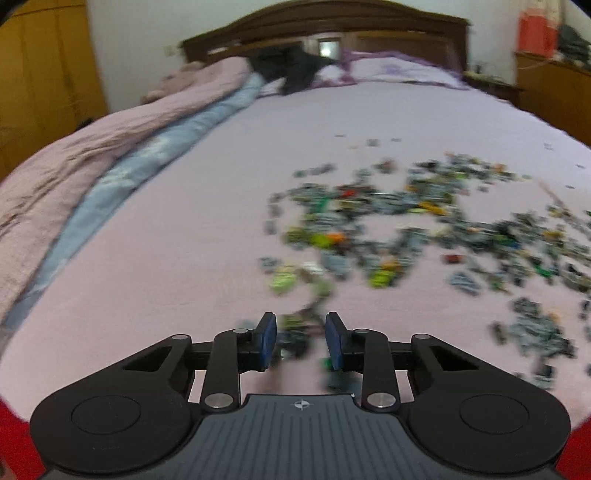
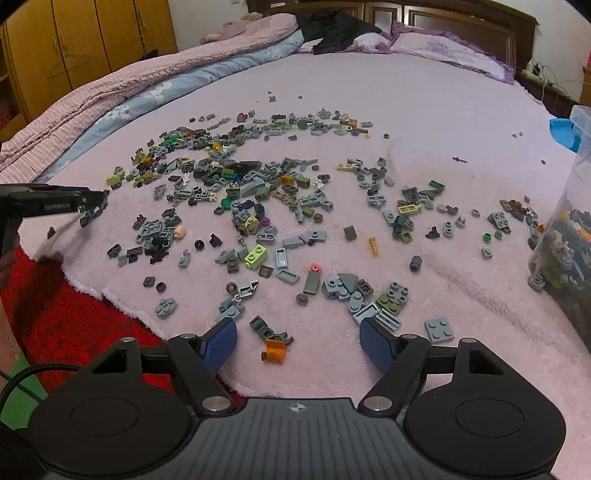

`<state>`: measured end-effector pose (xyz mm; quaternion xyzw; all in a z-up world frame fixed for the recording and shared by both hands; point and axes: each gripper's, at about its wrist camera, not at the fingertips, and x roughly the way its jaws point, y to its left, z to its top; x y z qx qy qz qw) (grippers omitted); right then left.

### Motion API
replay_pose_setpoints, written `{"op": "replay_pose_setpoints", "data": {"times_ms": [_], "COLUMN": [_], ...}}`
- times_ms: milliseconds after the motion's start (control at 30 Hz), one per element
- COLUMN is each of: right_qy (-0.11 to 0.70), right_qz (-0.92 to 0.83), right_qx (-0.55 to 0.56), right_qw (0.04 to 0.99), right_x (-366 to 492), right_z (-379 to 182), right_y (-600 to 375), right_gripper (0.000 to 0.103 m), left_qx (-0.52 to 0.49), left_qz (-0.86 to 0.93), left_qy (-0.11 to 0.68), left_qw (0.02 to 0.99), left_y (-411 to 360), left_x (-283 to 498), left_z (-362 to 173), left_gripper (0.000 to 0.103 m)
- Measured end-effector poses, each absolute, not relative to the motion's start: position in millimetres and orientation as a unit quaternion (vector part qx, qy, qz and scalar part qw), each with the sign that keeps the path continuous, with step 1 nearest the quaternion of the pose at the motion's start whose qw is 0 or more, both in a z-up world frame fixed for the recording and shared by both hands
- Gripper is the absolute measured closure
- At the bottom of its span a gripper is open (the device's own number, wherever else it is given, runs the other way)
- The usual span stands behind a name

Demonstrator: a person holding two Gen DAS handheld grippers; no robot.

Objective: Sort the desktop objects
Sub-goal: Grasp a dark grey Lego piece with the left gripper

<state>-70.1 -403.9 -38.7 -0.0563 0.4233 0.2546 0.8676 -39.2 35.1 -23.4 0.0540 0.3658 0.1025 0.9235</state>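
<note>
Orange brick [image 2: 275,350] lies between the wide-spread right gripper [image 2: 297,345]; left gripper [image 1: 301,341] narrowed around blurred bricks [image 1: 295,332]

Small toy bricks [image 2: 258,192] lie scattered across a blanket [image 2: 424,96] spread over a bed, thickest toward its middle and left. A clear container [image 2: 569,236] holding more bricks stands at the right edge. A folded quilt [image 2: 122,85] runs along the left side, with pillows [image 2: 443,48] against the headboard [image 1: 332,26] behind. Wardrobes [image 2: 74,40] stand left of the bed. The right gripper [image 2: 297,341] sits low at the near edge, a single brick [image 2: 275,350] between its spread fingers; the left gripper [image 2: 92,203] reaches in from the left.
</note>
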Motion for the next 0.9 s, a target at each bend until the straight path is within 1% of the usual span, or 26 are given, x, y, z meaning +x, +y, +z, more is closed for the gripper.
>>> {"op": "replay_pose_setpoints", "data": {"times_ms": [100,267,433,533,767,900], "right_qy": [0.423,0.422,0.421,0.421,0.421,0.421], "right_qz": [0.255,0.259,0.258,0.257,0.258,0.257], "right_qx": [-0.062,-0.072,-0.075,-0.073,-0.072,-0.072], "right_qw": [0.867,0.866,0.866,0.867,0.866,0.867], "right_x": [-70,-70,-70,-71,-71,-71], "right_z": [-38,-38,-37,-37,-38,-38], "right_y": [-401,-397,-395,-396,-396,-396], "right_gripper": [0.026,0.026,0.027,0.027,0.026,0.026], "left_qx": [0.059,0.067,0.025,0.032,0.039,0.026], "left_qz": [0.124,0.074,0.004,0.016,0.052,0.043], "left_qy": [0.37,0.374,0.359,0.358,0.376,0.378], "left_qw": [0.919,0.922,0.933,0.933,0.924,0.925], "left_y": [40,19,7,6,19,17], "left_x": [-42,-46,-43,-41,-40,-43], "left_z": [-27,-36,-35,-34,-35,-35], "left_gripper": [0.072,0.074,0.073,0.071,0.071,0.073]}}
